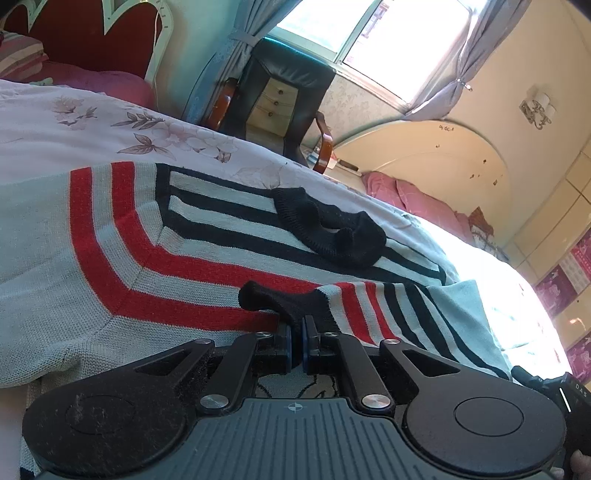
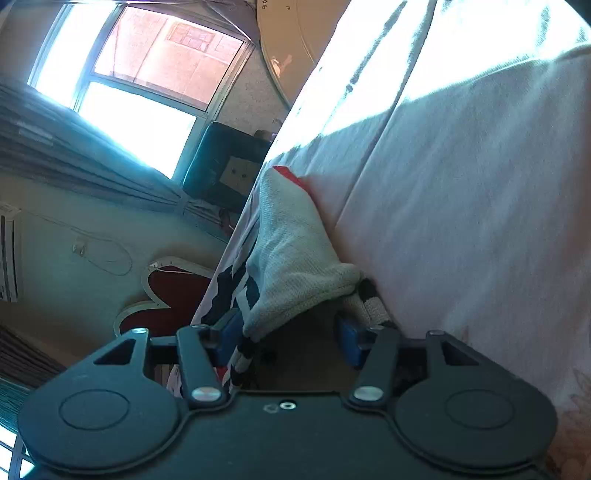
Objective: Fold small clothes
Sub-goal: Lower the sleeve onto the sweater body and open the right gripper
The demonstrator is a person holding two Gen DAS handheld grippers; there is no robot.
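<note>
A knitted sweater (image 1: 122, 236), pale grey with red and black stripes, lies spread on the bed. One black cuff (image 1: 328, 225) rests on its striped chest. My left gripper (image 1: 296, 332) is shut on the other black cuff (image 1: 273, 299) at the sweater's near edge. In the right wrist view a grey fold of the sweater (image 2: 295, 254), with a black-and-white ribbed hem, bunches against the bed sheet. My right gripper (image 2: 288, 336) is rolled on its side. Its jaws stand apart around that fold, and the blue pads (image 2: 229, 332) do not press it.
The bed sheet (image 1: 110, 122) is white with a flower print; its side (image 2: 461, 221) fills the right wrist view. A black armchair (image 1: 280, 96) stands beyond the bed under a bright window (image 1: 369, 33). A red headboard (image 1: 85, 37) and pink bedding (image 1: 413, 199) lie at the edges.
</note>
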